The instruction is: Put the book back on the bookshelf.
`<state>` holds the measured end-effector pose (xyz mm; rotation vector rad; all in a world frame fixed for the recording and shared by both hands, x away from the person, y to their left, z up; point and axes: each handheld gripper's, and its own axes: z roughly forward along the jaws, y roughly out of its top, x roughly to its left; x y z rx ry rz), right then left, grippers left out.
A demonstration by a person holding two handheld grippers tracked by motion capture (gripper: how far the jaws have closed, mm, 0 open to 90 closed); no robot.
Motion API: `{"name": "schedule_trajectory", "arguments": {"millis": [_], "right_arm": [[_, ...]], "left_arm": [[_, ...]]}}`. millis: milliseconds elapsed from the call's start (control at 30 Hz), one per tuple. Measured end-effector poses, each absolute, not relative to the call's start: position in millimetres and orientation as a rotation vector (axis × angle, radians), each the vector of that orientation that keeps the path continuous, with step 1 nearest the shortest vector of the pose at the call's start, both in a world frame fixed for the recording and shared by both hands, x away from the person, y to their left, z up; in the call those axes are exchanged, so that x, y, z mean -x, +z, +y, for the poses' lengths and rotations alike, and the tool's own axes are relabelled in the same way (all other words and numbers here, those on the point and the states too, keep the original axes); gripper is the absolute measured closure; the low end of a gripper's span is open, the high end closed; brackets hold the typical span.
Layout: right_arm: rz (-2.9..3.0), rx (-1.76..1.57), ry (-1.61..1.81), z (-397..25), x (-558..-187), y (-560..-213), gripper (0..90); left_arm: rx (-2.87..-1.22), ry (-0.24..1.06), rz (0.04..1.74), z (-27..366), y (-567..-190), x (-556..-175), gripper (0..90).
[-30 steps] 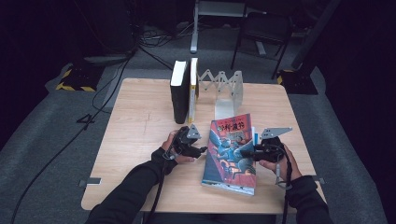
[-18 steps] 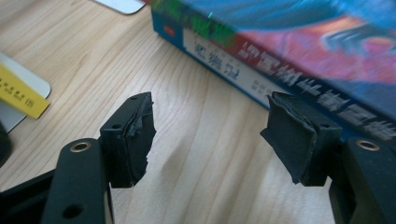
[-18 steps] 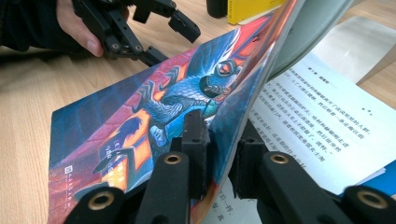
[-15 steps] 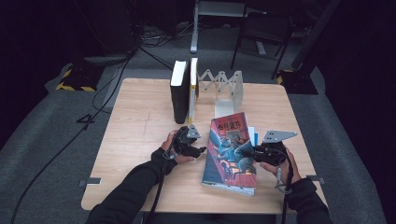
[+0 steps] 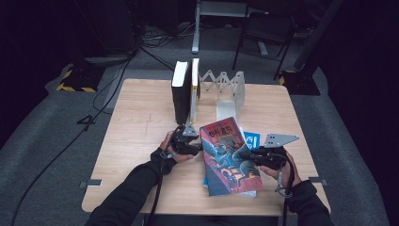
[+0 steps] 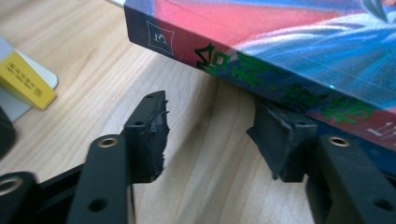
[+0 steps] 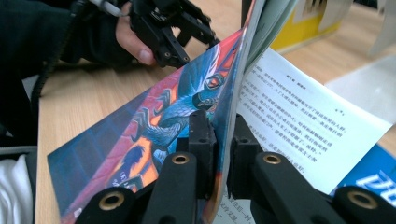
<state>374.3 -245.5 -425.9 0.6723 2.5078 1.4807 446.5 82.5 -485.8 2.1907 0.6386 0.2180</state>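
Nearest the person, at the front right of the wooden table (image 5: pixel 136 122), the right gripper (image 7: pixel 219 140) has its jaws clenched on the front cover of the illustrated book (image 5: pixel 230 157), pinching the cover's edge between the two black pads; in the right gripper view the cover stands lifted away from a white printed page (image 7: pixel 299 126) beneath it. The cover carries a blue dragon-like creature on a red and orange ground, with dark blue toward its lower part. The book rests at the front centre-right of the table, tilted, its upper edge toward the far side, and it lies over a blue book (image 5: pixel 251 139) whose corner shows just past its right edge. The left gripper (image 6: pixel 210 135) sits at the book's left side with its jaws released and spread apart; the book's spine (image 6: pixel 261 88), dark red with green characters and a small boxed numeral, lies just beyond the pads, one of which sits under its lower edge. Farther back, a black book (image 5: pixel 180 92) and a yellow-and-white book (image 5: pixel 194 89) stand upright side by side, touching, against an expanding metal book rack (image 5: pixel 226 89) at the far centre of the table.
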Motion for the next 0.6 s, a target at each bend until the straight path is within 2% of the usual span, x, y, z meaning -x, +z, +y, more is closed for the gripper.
{"name": "schedule_trajectory", "arguments": {"millis": [267, 333, 400, 600], "right_arm": [[2.343, -0.600, 1.587, -253, -371, -410, 82.3], [2.305, -0.549, 1.613, -253, -370, -404, 81.7], [2.294, -0.511, 1.630, -252, -371, -400, 80.2], [2.368, -0.453, 1.606, -245, -373, -396, 65.7]], "left_arm": [[-2.039, 0.171, 0.562, 90, -441, -459, 65.9], [-2.035, 0.194, 0.522, 90, -428, -461, 73.3], [-2.018, 0.201, 0.519, 93, -419, -464, 75.5], [-1.990, 0.157, 0.481, 90, -412, -466, 82.5]]}}
